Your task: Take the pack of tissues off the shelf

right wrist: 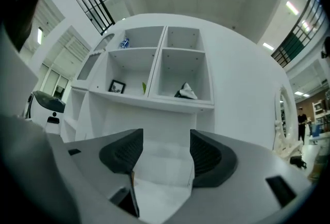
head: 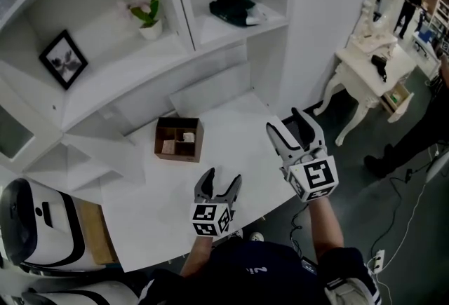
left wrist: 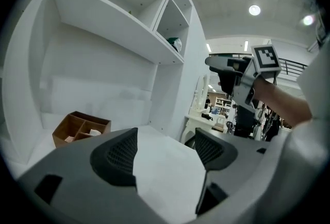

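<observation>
The pack of tissues [head: 235, 5] is dark green with a white end and lies in the right compartment of the white shelf [head: 210, 34]. The right gripper view shows the pack of tissues [right wrist: 185, 92] far ahead, above the jaws. It is a small dark shape [left wrist: 174, 42] in the left gripper view. My right gripper [head: 286, 121] is open and empty above the right part of the white table [head: 161, 212], well below the shelf. My left gripper [head: 222, 177] is also open and empty, low over the table near its front edge.
A brown wooden box [head: 179, 139] with compartments stands on the table at the left. A potted plant [head: 147, 16] and a framed picture [head: 63, 58] sit in the left compartment. A white dressing table [head: 372, 65] and a person [head: 421, 128] are off to the right.
</observation>
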